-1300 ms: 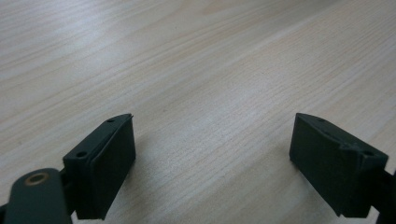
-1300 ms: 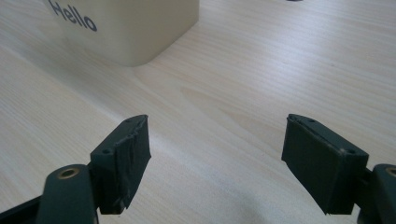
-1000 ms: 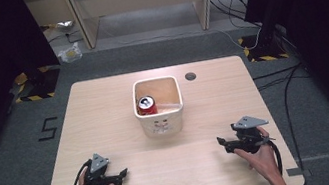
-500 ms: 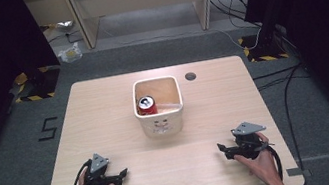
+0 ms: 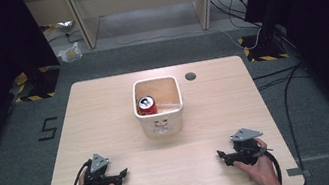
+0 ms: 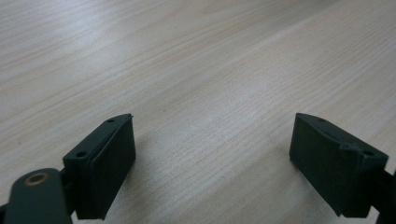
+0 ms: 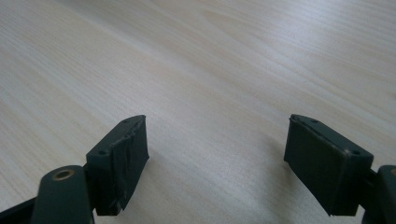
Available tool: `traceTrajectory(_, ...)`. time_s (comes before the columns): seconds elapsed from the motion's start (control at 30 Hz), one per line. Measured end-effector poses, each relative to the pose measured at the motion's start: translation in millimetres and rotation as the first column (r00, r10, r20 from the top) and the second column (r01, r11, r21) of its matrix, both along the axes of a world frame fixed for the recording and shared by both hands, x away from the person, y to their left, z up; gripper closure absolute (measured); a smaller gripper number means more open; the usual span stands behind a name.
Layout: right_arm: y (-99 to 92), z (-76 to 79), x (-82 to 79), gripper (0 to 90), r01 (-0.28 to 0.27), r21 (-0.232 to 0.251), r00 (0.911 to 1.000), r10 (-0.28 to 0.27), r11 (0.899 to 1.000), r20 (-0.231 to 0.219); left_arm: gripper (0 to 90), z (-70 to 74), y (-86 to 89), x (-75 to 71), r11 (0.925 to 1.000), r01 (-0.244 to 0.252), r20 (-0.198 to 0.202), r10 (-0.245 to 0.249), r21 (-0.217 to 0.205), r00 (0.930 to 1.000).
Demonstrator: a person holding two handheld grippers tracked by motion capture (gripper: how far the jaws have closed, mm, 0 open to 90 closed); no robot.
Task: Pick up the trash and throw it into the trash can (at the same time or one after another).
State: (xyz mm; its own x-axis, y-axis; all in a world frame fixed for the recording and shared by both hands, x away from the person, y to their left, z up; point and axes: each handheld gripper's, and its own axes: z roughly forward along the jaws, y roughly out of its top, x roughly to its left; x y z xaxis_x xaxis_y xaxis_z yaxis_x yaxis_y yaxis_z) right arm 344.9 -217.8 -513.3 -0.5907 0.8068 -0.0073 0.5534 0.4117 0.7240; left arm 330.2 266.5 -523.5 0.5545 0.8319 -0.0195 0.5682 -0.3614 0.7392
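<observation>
- High view: a "5" (image 5: 47, 129) is marked in dark tape on the grey floor left of the table (image 5: 104, 107); a small dark print on the near wall of the white bin (image 5: 161, 123) is too small to read, and the red can's (image 5: 146, 105) label cannot be made out.
- The can stands upright in the bin's left half, beside something pale lying in the bin; the bin sits mid-table, well apart from both grippers.
- A round dark hole (image 5: 190, 76) lies in the tabletop just right of the bin.
- Left gripper (image 5: 121, 174) rests near the front left edge, jaws apart, with bare wood between them in the left gripper view.
- Right gripper (image 5: 222, 156) rests near the front right edge, jaws wide apart over bare wood.
- Nothing stands between either gripper and the bin.
- Yellow-black striped tape (image 5: 34, 97) and cables (image 5: 283, 88) lie on the floor around.
</observation>
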Motion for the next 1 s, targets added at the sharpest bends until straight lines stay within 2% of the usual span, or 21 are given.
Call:
traceTrajectory(0.2,0.1,-1.9,-2.5,20.4,-0.001,0.0,1.0,0.001,1.0,-0.001,13.5,0.1,0.0,0.0,1.0,0.0,0.0,0.0,0.001,1.0)
traceTrajectory(0.37,1.7,-2.9,-5.2,15.2,-0.008,-0.002,1.0,0.008,1.0,-0.005,13.5,0.0,0.0,0.0,1.0,0.0,0.0,0.0,0.0,1.0)
traceTrajectory(1.0,3.4,-3.3,-6.1,13.6,0.005,-0.009,1.0,-0.005,1.0,-0.003,13.5,0.0,0.0,0.0,1.0,0.0,0.0,0.0,0.0,1.0)
